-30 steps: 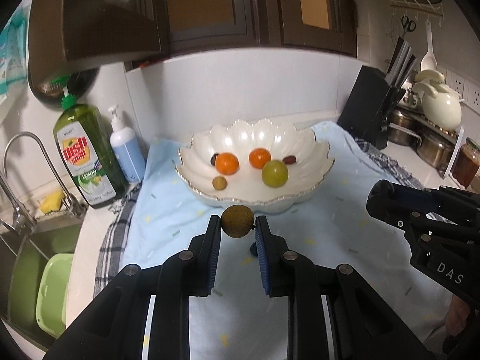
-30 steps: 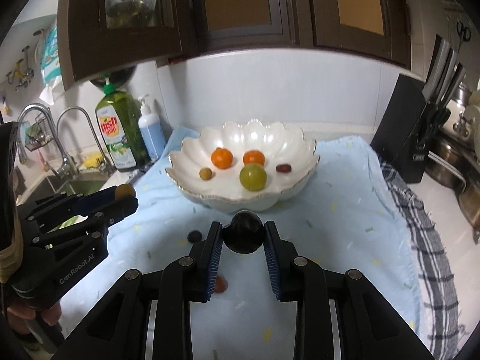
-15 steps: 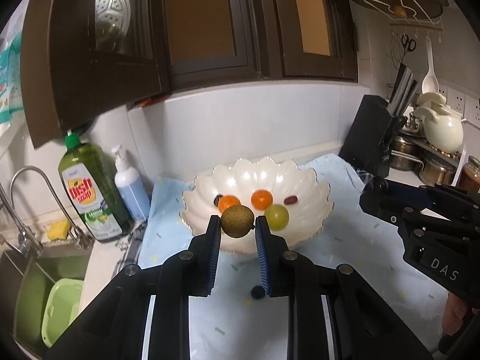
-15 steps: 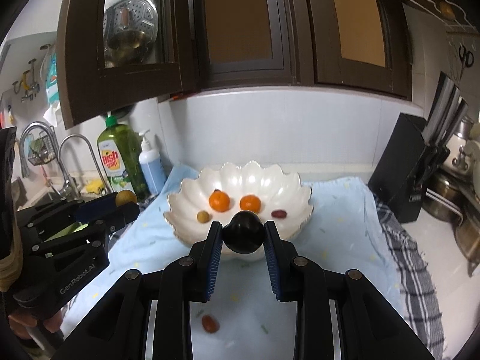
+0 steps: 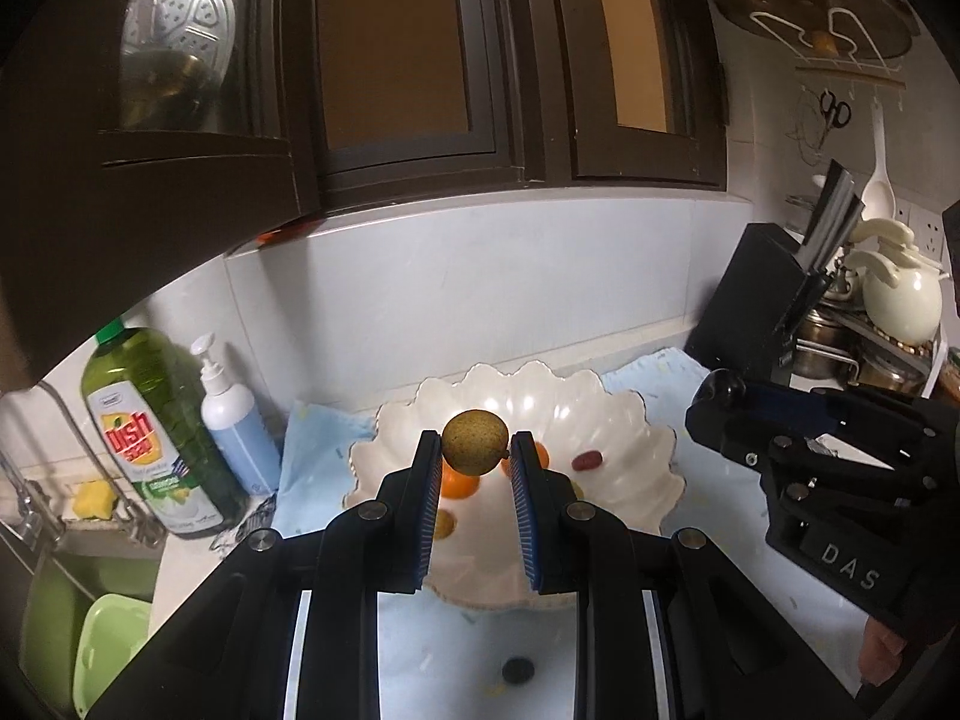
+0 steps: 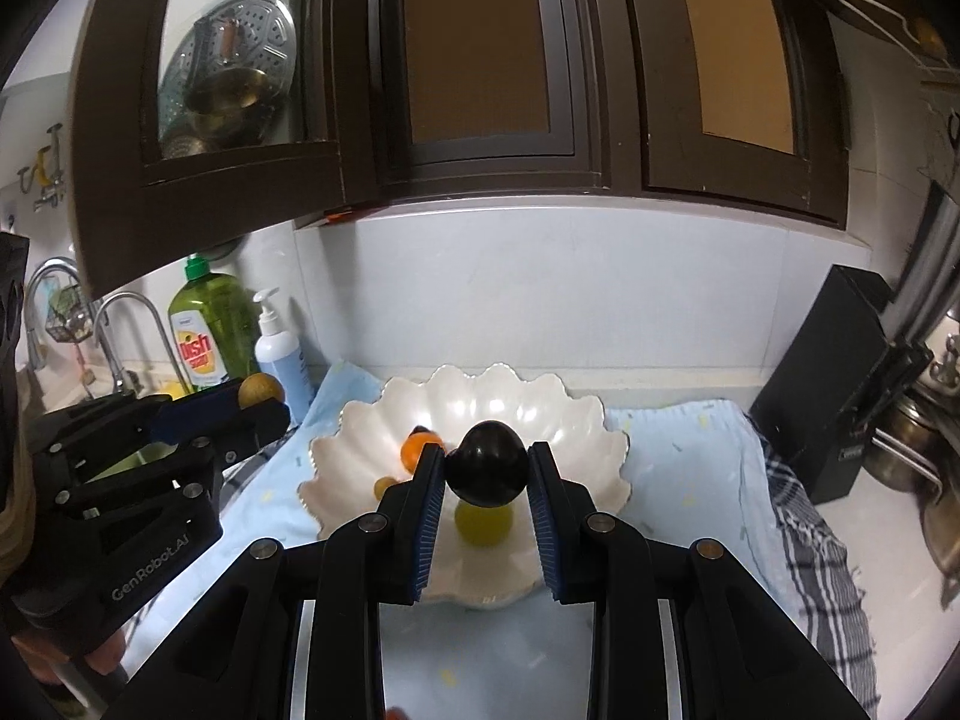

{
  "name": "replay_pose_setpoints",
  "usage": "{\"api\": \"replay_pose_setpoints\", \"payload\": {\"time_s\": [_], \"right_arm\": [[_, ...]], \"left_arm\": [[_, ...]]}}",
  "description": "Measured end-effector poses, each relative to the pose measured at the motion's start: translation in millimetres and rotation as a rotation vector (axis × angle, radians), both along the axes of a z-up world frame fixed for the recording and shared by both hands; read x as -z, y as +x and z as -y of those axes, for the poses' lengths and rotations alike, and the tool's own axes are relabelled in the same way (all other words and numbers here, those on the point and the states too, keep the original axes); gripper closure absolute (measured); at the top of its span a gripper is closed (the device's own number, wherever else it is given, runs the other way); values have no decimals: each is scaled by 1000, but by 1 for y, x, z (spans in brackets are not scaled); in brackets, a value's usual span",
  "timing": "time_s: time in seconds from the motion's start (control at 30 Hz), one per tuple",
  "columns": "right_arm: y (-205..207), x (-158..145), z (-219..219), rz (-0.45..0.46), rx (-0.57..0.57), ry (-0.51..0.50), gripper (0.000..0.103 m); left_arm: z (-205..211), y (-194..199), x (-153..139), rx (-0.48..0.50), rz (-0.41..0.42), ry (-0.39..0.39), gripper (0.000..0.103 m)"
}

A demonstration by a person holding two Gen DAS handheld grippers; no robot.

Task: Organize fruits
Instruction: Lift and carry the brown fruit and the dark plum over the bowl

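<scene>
My left gripper [image 5: 474, 450] is shut on a small brown-green round fruit [image 5: 475, 441], held above the near side of the white scalloped bowl [image 5: 654, 456]. Over the same bowl [image 6: 576, 420] my right gripper [image 6: 487, 471] is shut on a dark, nearly black round fruit [image 6: 489, 468]. Inside the bowl lie an orange fruit [image 6: 414, 450], a green fruit [image 6: 483, 525], a small yellowish fruit [image 6: 384, 487] and a red date [image 5: 585, 461]. Each gripper shows in the other's view: the right one [image 5: 717, 393] at the right, the left one [image 6: 261, 393] at the left. A small dark fruit [image 5: 518, 671] lies on the cloth below.
The bowl stands on a light blue cloth [image 6: 690, 480] over a checked towel [image 6: 822, 576]. A dish soap bottle [image 5: 150, 438] and pump bottle [image 5: 237, 426] stand left, beside the sink [image 5: 78, 588]. A black knife block [image 6: 834, 384] stands right. Dark cabinets [image 6: 480, 72] hang overhead.
Both grippers have risen and moved forward with their fruits, from in front of the bowl to over its near side. The bowl now sits lower in both views.
</scene>
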State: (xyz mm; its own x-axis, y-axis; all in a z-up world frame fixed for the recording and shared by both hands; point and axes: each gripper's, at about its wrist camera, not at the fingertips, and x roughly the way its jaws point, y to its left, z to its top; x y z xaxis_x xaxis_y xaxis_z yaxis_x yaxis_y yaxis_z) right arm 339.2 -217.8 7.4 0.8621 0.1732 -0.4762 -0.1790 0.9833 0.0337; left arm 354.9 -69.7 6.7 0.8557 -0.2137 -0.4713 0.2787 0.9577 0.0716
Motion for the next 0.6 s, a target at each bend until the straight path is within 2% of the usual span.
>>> {"api": "replay_pose_setpoints", "payload": {"time_s": [0.3, 0.6], "right_arm": [[46, 2, 4, -24, 9, -2, 73], [109, 21, 14, -152, -16, 21, 74]], "left_arm": [[12, 48, 2, 15, -10, 15, 79], [24, 101, 14, 35, -70, 20, 79]]}}
